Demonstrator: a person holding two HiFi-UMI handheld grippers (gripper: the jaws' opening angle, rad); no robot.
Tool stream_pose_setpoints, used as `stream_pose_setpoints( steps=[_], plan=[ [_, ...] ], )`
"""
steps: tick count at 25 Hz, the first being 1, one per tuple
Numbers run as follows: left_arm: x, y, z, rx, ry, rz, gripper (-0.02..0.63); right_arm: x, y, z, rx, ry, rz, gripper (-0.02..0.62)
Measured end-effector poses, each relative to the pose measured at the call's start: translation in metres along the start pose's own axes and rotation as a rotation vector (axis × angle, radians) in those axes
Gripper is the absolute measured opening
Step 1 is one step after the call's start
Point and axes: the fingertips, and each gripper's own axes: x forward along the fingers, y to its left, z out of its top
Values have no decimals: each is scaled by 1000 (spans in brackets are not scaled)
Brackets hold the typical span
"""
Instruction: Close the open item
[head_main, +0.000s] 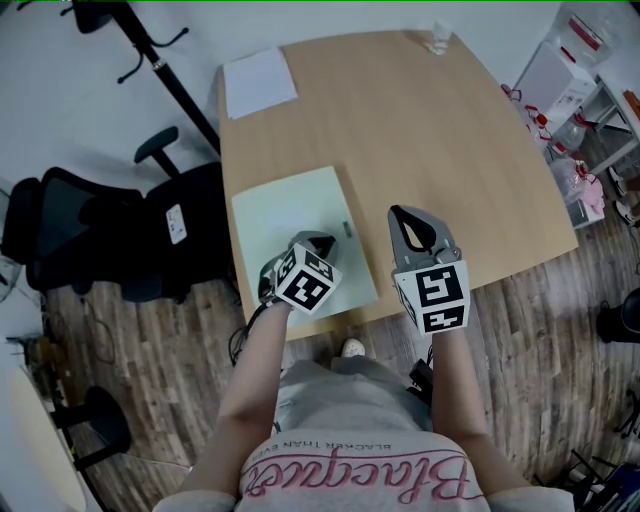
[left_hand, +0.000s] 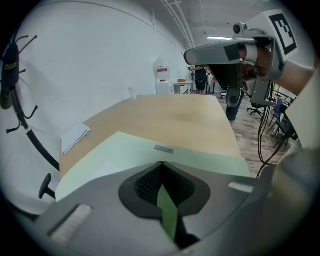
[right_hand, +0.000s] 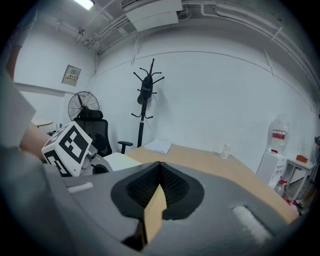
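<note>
A pale green folder (head_main: 295, 210) lies flat on the wooden table (head_main: 420, 130) near its front left edge, its cover down and a small label (head_main: 347, 229) near its right edge. My left gripper (head_main: 320, 240) hovers over the folder's near right part, jaws shut with nothing between them. In the left gripper view the folder (left_hand: 125, 150) spreads just ahead of the closed tips. My right gripper (head_main: 402, 213) is shut and empty over bare wood just right of the folder. It also shows in the left gripper view as the right gripper (left_hand: 192, 54), raised above the table.
A white sheet of paper (head_main: 259, 82) lies at the far left corner and a small clear cup (head_main: 437, 40) at the far edge. A black office chair (head_main: 90, 235) and coat stand (head_main: 150, 55) are left of the table; shelving (head_main: 585, 90) stands right.
</note>
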Motion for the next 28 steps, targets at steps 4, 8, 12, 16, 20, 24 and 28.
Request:
stream_pose_setpoints(
  steps=[4,8,12,16,20,24,28],
  plan=[
    [3,-2,2,5,25,-20,20,1,3,-1,-3,1,10,3],
    [9,-4,3,46,77,-21,17,2,6,1,-7,-1,18,3],
    [15,-4,3,68,143,-31,9,2,8,1,-11,-4,23,3],
    [19,-5,1,100,202,-32,6,0,11,2,-15,-6,23,3],
    [20,-3,3,99,206,-14,6,-3,12,4,-19,-7,15,3],
    [16,1,6,46,170,-12,11,-8,14,8,-18,-12,5,3],
    [7,6,8,1,136,-9,20,-13,20,12,-28,-16,-6,3]
  ],
)
